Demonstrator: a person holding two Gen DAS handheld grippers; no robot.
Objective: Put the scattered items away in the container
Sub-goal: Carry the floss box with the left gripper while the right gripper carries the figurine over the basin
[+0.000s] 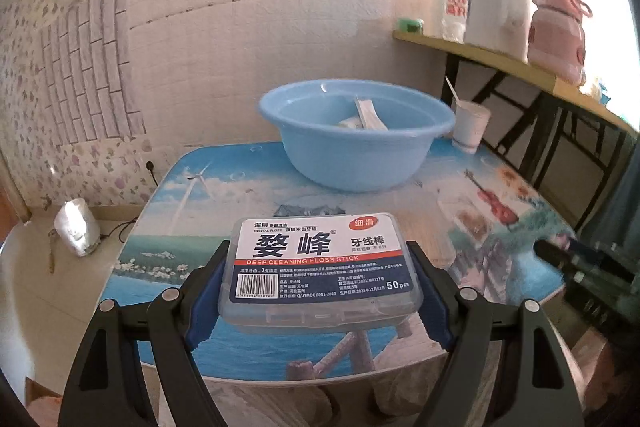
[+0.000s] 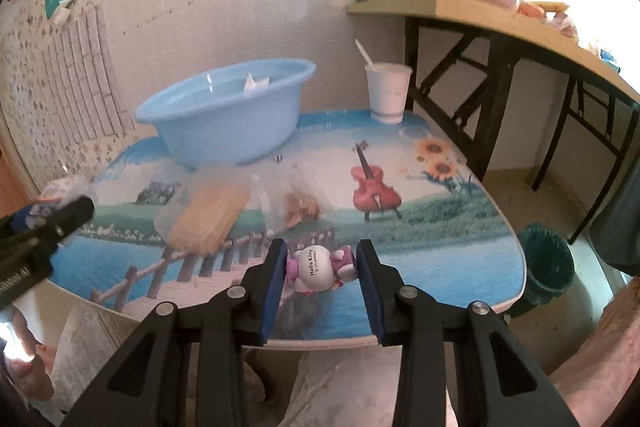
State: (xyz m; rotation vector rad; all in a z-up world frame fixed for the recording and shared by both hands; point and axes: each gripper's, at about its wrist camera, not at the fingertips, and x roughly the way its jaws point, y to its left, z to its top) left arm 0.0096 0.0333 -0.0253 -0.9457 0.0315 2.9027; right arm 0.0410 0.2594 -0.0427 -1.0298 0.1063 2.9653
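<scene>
The left gripper (image 1: 320, 281) is clamped on a floss box (image 1: 320, 263), its blue pads pressed to the two short sides, and the box appears raised off the surface (image 1: 168, 227), held level with its label up. The right gripper (image 2: 321, 269) frames a figurine (image 2: 318, 269) between its pads; the left pad meets the toy's side and the right pad looks to touch the pink part by it, so it seems closed on the toy, which is at the near edge of the surface (whether it is lifted or resting there I cannot tell).

The step in hand, as I judge it, is the carry: both items are gripped and neither has reached the basin (image 1: 356, 135), which stands at the far side of the surface with a few pale packets already inside. The next move calls for bringing each load forward over the rim and letting go above the hollow, keeping clear of the cup (image 1: 470, 129) just beside the basin.

The box is clear plastic, flat and rectangular with rounded corners, under a white, red and navy label. The figurine is small, white and pink, lying on its side. A blurred bag of pale sticks (image 2: 212, 211) and another clear wrapper (image 2: 298, 205) remain on the surface between the grippers and the basin.
</scene>
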